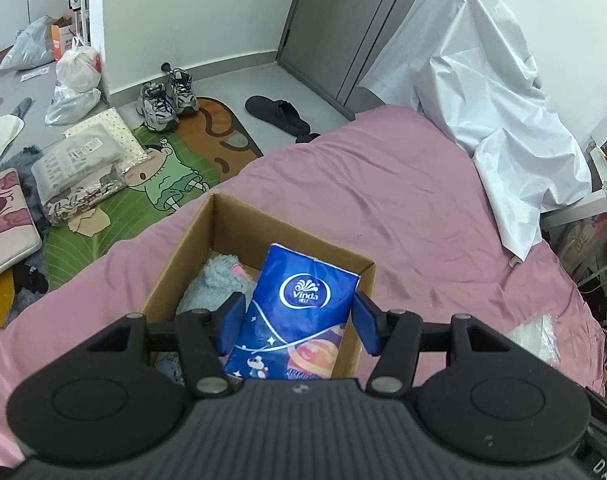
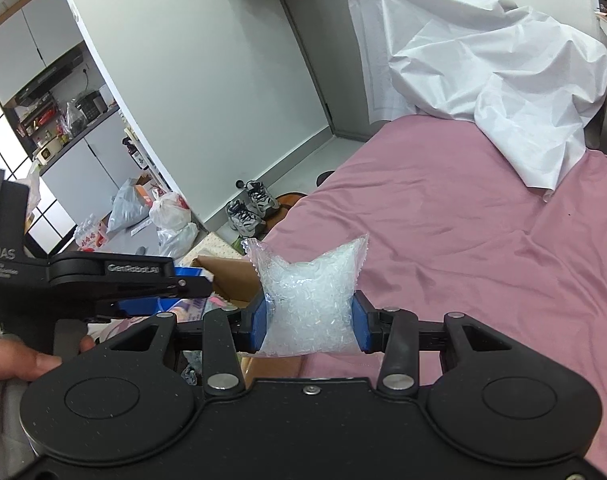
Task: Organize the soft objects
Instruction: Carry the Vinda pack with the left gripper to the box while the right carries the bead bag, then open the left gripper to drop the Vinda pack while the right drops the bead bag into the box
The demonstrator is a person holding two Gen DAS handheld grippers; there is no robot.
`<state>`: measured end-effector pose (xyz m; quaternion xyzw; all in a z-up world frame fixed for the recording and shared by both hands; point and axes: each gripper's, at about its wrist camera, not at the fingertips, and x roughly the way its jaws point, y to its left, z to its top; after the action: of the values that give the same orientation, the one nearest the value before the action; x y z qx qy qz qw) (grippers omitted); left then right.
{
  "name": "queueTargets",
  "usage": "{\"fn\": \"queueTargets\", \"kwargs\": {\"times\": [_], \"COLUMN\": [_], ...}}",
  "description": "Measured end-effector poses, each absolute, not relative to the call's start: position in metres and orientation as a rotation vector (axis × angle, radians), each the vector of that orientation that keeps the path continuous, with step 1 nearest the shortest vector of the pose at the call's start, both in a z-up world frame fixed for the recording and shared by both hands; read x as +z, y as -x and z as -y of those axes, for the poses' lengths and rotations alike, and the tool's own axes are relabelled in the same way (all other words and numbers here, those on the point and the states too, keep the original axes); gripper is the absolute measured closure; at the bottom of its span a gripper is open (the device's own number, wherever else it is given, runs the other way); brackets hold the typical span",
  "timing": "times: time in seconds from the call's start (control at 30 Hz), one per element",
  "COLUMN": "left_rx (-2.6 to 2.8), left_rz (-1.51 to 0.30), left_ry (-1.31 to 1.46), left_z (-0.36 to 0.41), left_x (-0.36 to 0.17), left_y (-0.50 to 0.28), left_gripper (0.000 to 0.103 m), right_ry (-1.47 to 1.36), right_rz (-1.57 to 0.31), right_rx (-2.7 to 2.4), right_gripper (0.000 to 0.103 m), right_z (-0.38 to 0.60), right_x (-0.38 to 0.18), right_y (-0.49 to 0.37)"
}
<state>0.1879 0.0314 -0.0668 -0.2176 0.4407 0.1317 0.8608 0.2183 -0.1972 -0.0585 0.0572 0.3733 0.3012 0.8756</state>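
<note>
1. Your left gripper point(image 1: 297, 322) is clamped on the tissue pack point(image 1: 293, 316), both blue pads against its sides, and the pack hangs tilted over the open box point(image 1: 191, 246).
2. A grey plush point(image 1: 215, 284) already lies in the box at its left, so aim the pack for the free right side and lower it past the rim before you let go.
3. Your right gripper point(image 2: 310, 322) is squeezing a clear bead bag point(image 2: 309, 292) at the waist; the bag bulges above the pads. It is held above the bed, just beside the box. Keep the pressure even, as it looks likely to slip or burst.
4. Bring that bag in only once the left gripper is out of the way; the two sit close.
5. The box rests on a pink sheet point(image 1: 383, 200), which is soft and wrinkled, so it may tip if pushed.
6. A white cover point(image 1: 483, 92) is heaped at the far end, and shoes point(image 1: 167, 98) and bags clutter the floor.
</note>
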Motion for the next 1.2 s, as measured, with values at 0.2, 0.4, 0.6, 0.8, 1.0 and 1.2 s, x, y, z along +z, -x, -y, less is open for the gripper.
{"fn": "queueTargets", "kwargs": {"times": [0.2, 0.4, 0.6, 0.8, 1.0, 1.2], "left_rx": [0.252, 0.223, 0.211, 0.225, 0.227, 0.220], "left_rz": [-0.934, -0.947, -0.932, -0.929, -0.927, -0.928], "left_ry": [0.467, 0.502, 0.531, 0.529, 0.538, 0.538], "left_z": [-0.032, -0.034, -0.039, -0.051, -0.068, -0.086], "left_x": [-0.075, -0.088, -0.093, -0.091, -0.088, -0.085], "left_y": [-0.200, -0.206, -0.210, -0.209, -0.203, -0.194], "left_gripper": [0.046, 0.044, 0.031, 0.030, 0.030, 0.030], "right_ry": [-0.110, -0.107, -0.101, -0.116, -0.126, -0.116], "right_rz": [-0.776, -0.799, -0.811, -0.808, -0.785, -0.760], "right_rx": [0.627, 0.606, 0.605, 0.606, 0.612, 0.632], "right_gripper": [0.062, 0.062, 0.062, 0.062, 0.062, 0.062], "right_z": [0.191, 0.189, 0.184, 0.179, 0.168, 0.150], "right_x": [-0.061, -0.069, -0.075, -0.077, -0.076, -0.075], "right_y": [-0.219, -0.223, -0.229, -0.234, -0.234, -0.233]}}
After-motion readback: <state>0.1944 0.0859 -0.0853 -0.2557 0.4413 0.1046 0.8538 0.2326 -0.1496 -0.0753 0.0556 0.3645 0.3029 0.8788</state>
